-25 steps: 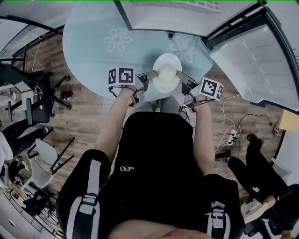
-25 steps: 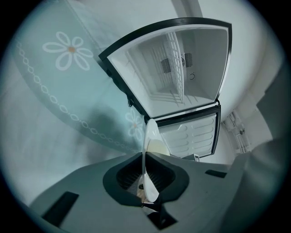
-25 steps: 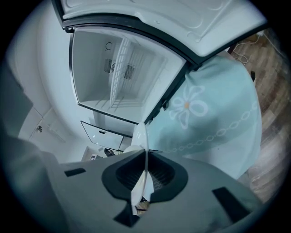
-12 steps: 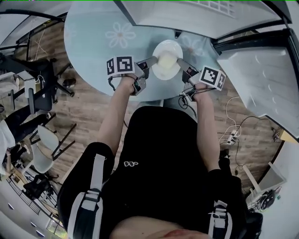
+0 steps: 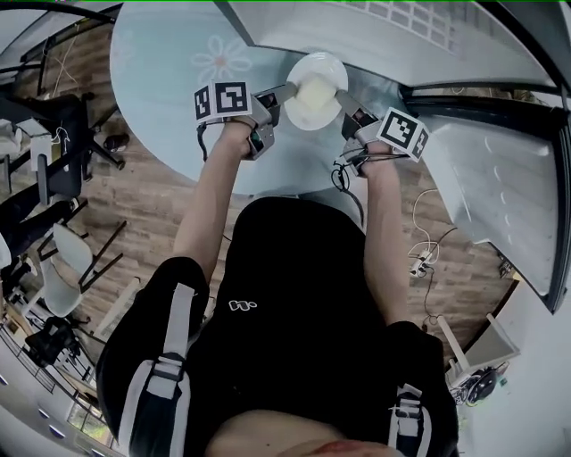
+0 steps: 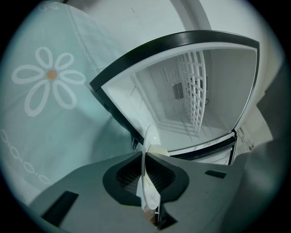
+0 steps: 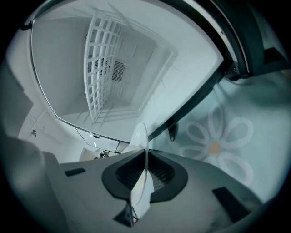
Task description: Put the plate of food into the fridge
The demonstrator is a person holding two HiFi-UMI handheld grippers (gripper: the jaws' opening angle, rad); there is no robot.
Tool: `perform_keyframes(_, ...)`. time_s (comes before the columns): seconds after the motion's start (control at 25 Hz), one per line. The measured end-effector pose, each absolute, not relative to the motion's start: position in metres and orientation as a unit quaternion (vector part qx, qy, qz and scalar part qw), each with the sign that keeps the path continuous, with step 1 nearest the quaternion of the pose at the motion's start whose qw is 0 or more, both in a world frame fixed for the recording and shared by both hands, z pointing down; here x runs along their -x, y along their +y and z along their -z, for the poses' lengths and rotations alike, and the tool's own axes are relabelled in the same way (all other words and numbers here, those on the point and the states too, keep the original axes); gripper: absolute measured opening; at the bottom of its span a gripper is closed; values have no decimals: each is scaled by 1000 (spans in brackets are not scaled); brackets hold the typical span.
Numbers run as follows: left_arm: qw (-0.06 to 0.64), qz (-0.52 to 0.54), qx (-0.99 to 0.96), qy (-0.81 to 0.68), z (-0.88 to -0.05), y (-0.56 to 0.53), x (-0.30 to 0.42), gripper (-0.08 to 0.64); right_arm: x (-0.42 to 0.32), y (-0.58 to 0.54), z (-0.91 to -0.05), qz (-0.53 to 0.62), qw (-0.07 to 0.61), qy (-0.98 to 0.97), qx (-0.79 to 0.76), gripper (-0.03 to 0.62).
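Plate of food is held level, face up, opposite rim edges pinched by left tool and right tool, before the open fridge.

The head view looks steeply down from above the person onto the left gripper, right gripper and plate. Each gripper view sits close behind its own jaws, facing the open fridge; all three views share the plate

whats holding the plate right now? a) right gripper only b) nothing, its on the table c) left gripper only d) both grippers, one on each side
d: the left gripper and the right gripper are each shut on the rim of the plate, from opposite sides.
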State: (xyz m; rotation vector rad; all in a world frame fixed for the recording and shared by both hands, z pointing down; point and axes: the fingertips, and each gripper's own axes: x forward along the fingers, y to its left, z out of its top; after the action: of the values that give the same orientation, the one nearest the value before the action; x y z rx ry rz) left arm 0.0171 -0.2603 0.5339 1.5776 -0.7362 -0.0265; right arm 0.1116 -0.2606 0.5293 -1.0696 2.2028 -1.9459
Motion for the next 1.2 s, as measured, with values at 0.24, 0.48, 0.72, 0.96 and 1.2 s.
perform_keyframes(0.24, 644, 28, -686, -337, -542, -305, -7, 25, -102, -305, -537, 626, 3, 701, 343, 23)
perform_keyframes(0.48, 640, 49, -682, -352, -542, -340, -9, 25, -102, -346, -537, 630, 23, 697, 342, 21)
perform_keyframes(0.72, 630, 56, -677, -376, -544, -360, -7, 25, -105, -364, -543, 618, 39, 693, 369, 23)
perform_keyframes(0.96, 630, 76, -666, -393, -547, -380, -10, 25, -112, -384, -547, 612, 51, 685, 392, 21)
perform_keyframes(1.2, 636, 92, -648, -410, -556, -396, -14, 25, -118, -400, -553, 613, 63, 674, 407, 20)
